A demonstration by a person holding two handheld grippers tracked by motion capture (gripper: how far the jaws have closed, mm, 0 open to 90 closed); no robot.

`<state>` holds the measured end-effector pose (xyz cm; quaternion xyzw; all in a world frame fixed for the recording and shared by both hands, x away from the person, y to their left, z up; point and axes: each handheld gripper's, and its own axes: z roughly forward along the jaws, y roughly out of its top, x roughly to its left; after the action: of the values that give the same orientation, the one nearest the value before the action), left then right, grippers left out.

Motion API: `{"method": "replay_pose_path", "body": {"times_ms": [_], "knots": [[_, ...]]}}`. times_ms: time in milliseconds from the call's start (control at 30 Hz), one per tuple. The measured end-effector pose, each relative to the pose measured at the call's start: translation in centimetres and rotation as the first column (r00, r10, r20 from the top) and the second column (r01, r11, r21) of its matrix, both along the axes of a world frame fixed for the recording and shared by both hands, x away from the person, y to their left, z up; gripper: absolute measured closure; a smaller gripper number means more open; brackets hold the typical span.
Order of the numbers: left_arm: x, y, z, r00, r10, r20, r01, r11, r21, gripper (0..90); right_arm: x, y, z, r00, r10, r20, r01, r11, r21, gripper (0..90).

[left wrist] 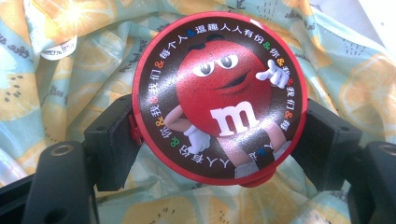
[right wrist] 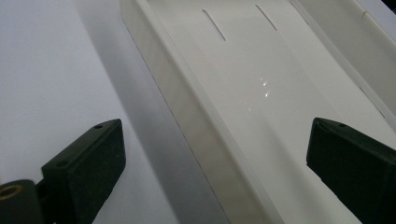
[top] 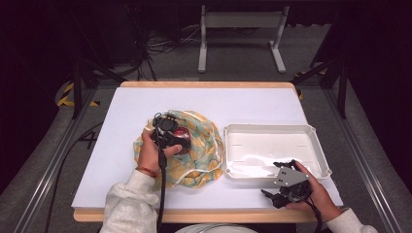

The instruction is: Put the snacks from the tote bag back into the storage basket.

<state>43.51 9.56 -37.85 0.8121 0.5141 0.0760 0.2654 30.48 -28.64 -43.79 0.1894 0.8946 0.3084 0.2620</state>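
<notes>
1. Round tin [left wrist: 219, 98]: glossy printed lid with a red rim that looks like smooth plastic; light glints off the print.
2. Cloth bag [left wrist: 70, 70]: thin woven fabric, matt, creased and rumpled, with a citrus-slice print; a small white sewn-in label on it.
3. Left gripper [left wrist: 219, 140]: jaws of matt black plastic, faintly grainy, pressed on the tin's rim.
4. Tray [right wrist: 289, 93]: white plastic, smooth, semi-gloss, small highlights on its floor.
5. Table [top: 126, 111]: top covered in a matt white, smooth sheet; edge looks like light wood.
6. Right gripper [right wrist: 215, 154]: same matt black plastic jaws.
7. Sleeve [top: 128, 204]: soft, fuzzy pale knit.
</notes>
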Motion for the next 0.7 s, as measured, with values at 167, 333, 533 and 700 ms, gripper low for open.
{"method": "replay_pose_path", "body": {"times_ms": [167,333,533,700], "knots": [[-0.3,0.3,0.2,0.9999,0.010,0.012,-0.010,0.9999,-0.009,24.7,0.1,0.0,0.0,1.0000,0.006,0.003,-0.006,1.000,-0.002,5.3],[-0.4,0.8,0.5,0.9995,0.030,0.013,-0.029,0.9991,-0.030,24.7,0.2,0.2,0.0,0.9999,0.011,0.002,-0.011,1.000,-0.003,5.3],[-0.5,1.4,1.0,0.9974,0.071,0.010,-0.071,0.9960,-0.055,24.7,0.1,0.3,0.0,0.9999,0.014,0.007,-0.014,1.000,-0.012,5.3],[-0.8,1.8,1.8,0.9953,0.097,0.004,-0.097,0.9922,-0.079,24.7,0.1,0.3,0.0,0.9999,0.012,0.007,-0.012,1.000,-0.013,5.3]]}}
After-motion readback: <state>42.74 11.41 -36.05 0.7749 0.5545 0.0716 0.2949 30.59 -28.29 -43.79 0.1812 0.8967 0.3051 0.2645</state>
